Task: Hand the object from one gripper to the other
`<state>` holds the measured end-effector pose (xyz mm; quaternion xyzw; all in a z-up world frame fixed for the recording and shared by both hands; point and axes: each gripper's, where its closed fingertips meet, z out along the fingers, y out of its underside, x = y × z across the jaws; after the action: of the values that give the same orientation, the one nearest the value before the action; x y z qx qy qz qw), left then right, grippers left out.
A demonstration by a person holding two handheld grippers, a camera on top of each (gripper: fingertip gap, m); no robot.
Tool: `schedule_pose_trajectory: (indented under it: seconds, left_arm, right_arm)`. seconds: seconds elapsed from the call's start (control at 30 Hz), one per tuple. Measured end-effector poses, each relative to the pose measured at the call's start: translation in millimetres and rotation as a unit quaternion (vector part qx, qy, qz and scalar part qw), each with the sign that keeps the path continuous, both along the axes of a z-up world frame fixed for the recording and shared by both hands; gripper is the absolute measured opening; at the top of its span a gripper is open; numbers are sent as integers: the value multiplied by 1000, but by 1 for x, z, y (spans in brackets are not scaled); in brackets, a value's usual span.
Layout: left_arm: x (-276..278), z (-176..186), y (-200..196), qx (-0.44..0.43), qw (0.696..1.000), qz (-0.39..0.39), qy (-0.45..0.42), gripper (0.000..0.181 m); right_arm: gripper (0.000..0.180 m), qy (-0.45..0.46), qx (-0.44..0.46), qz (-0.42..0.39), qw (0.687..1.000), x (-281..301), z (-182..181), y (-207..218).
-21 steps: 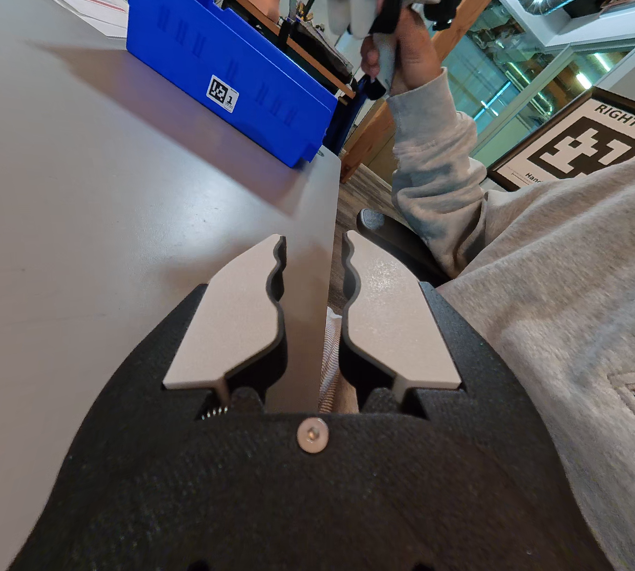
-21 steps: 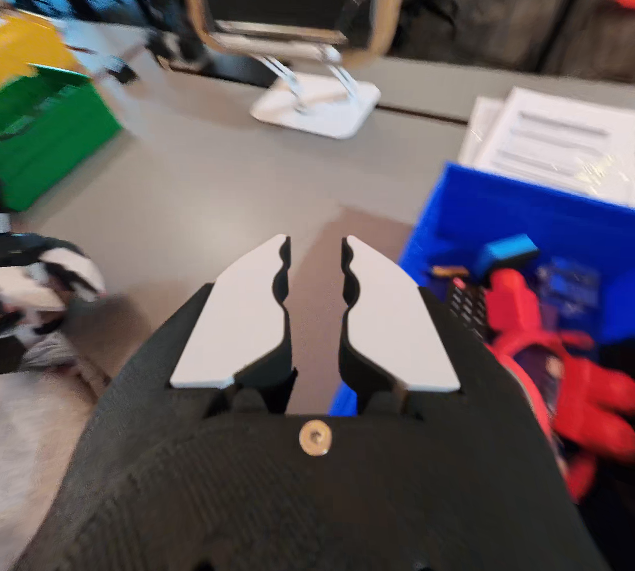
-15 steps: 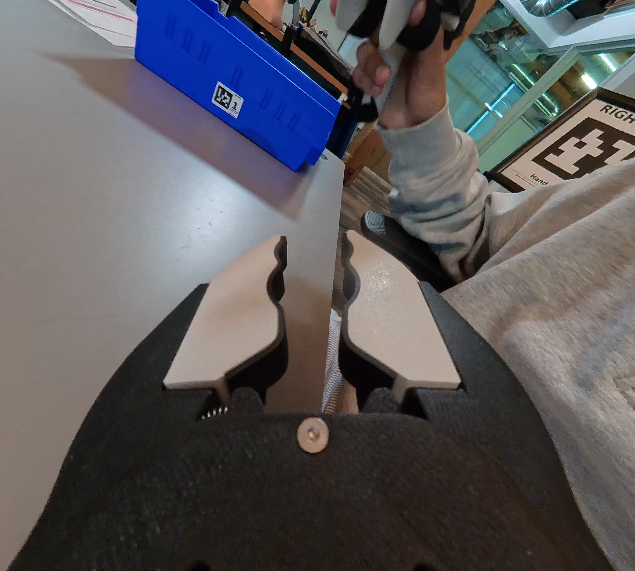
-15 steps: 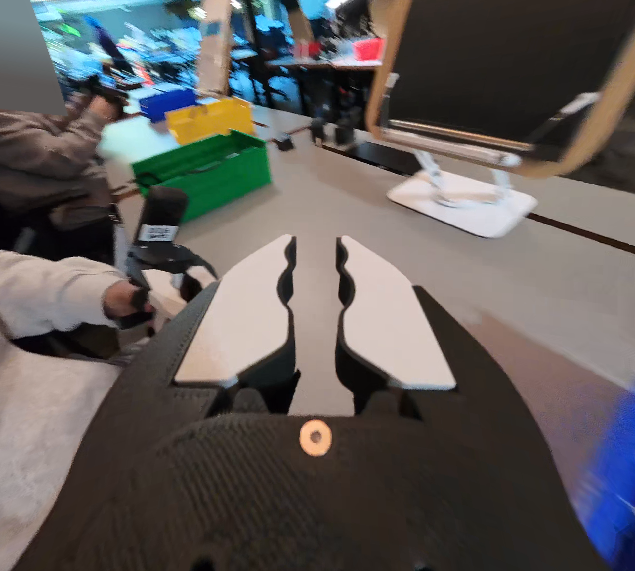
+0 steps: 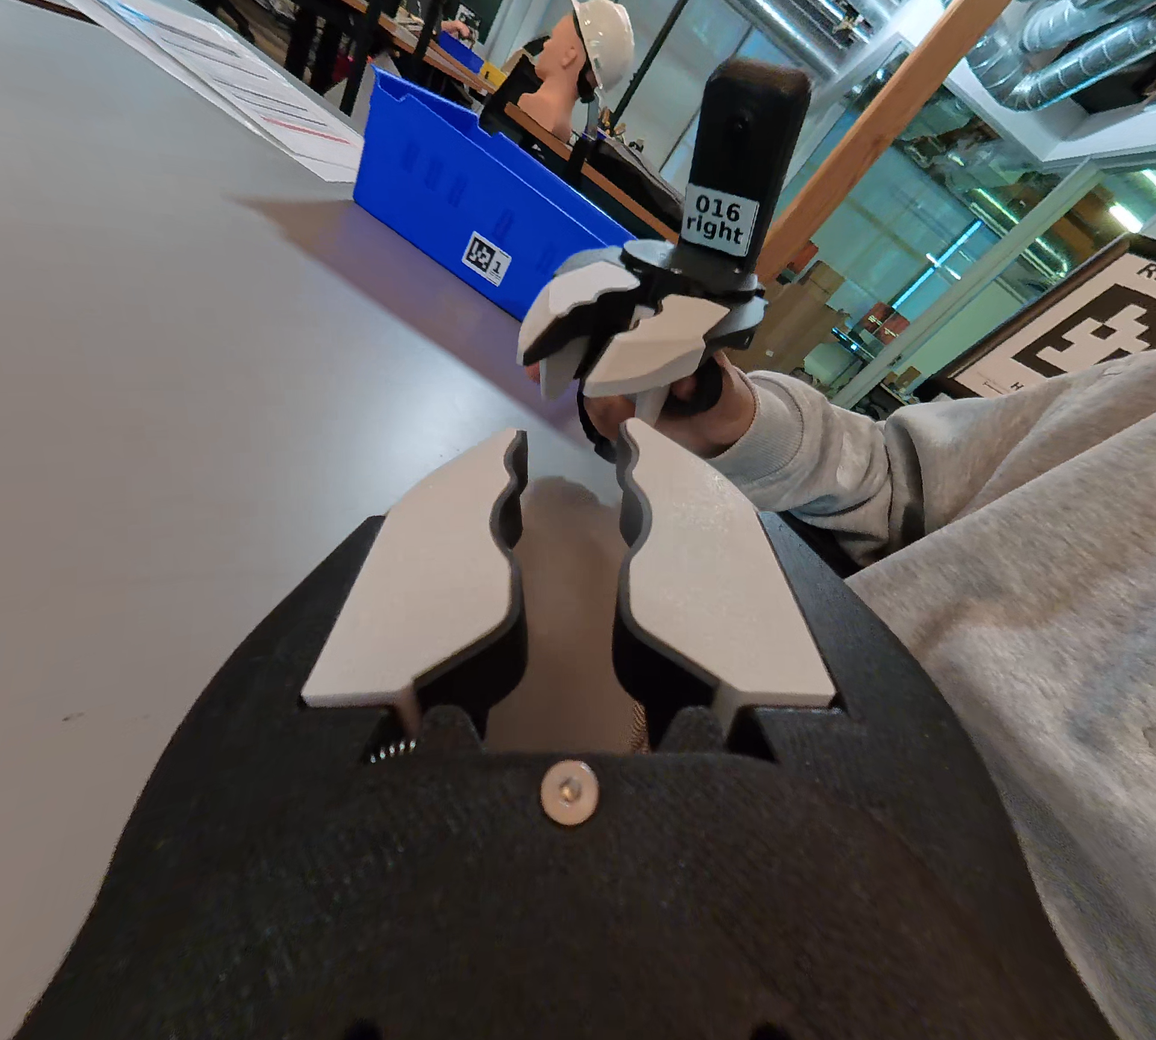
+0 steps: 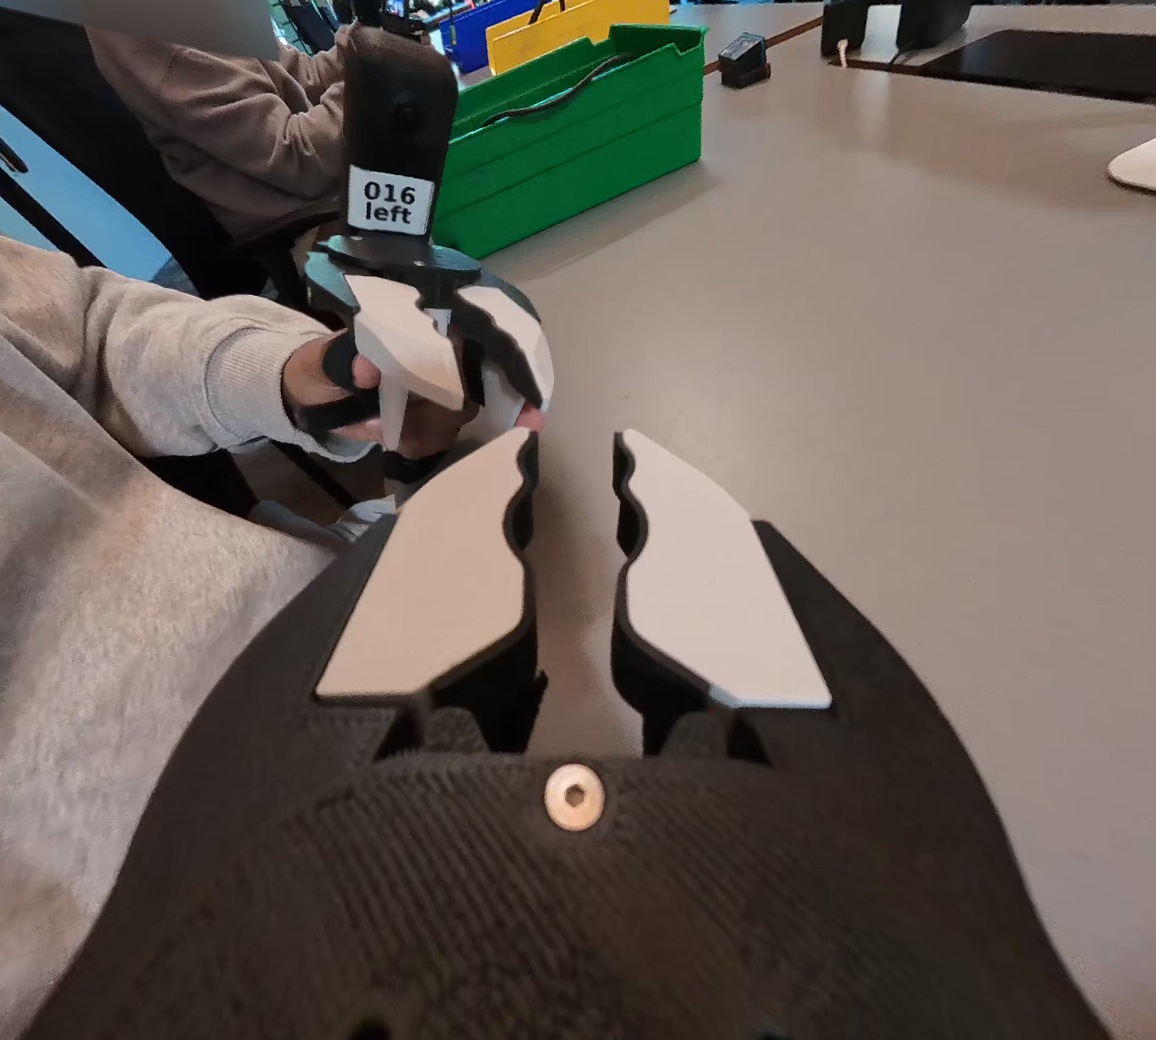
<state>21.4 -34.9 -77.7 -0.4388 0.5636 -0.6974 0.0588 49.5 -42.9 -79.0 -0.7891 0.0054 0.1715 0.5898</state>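
My left gripper [image 5: 570, 437] is open and holds nothing; the grey table [image 5: 156, 384] shows through the gap between its fingers. My right gripper [image 6: 575, 434] is also open and empty. The two face each other, close together, low over the table's near edge. The right gripper [image 5: 557, 368] shows in the left wrist view in a hand with a grey sleeve. The left gripper [image 6: 500, 400] shows in the right wrist view, just beyond my left finger. No object to hand over shows in either gripper.
A blue bin [image 5: 463, 221] stands on the table behind the right gripper, with papers [image 5: 206, 65] beyond it. A green bin [image 6: 575, 134] and a yellow bin [image 6: 582, 15] stand behind the left gripper. A seated person [image 6: 238, 121] is at the left. A white stand base [image 6: 1132, 171] is at the right. My two grippers' fingertips are within a few centimetres of each other.
The right gripper came down from high above the blue bin and swung round to face the left gripper. The left gripper shifted slightly toward it. Both stayed open and empty.
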Motion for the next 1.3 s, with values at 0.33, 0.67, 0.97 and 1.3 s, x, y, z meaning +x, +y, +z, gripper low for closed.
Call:
schedule_pose_trajectory:
  seconds: [0.33, 0.67, 0.97, 1.3]
  left_arm:
    - [-7, 73, 80, 40, 989, 114, -87, 27]
    - [-115, 136, 341, 132, 871, 469, -70, 22]
    - [-249, 38, 472, 299, 703, 598, 243, 21]
    - [-251, -7, 465, 382, 653, 536, 376, 43]
  right_arm:
    - [25, -22, -12, 11, 1000, -4, -6, -1]
    - [26, 15, -10, 24, 1000, -10, -6, 1]
    - [27, 11, -25, 35, 999, -15, -13, 4]
    - [26, 20, -19, 35, 999, -16, -10, 3]
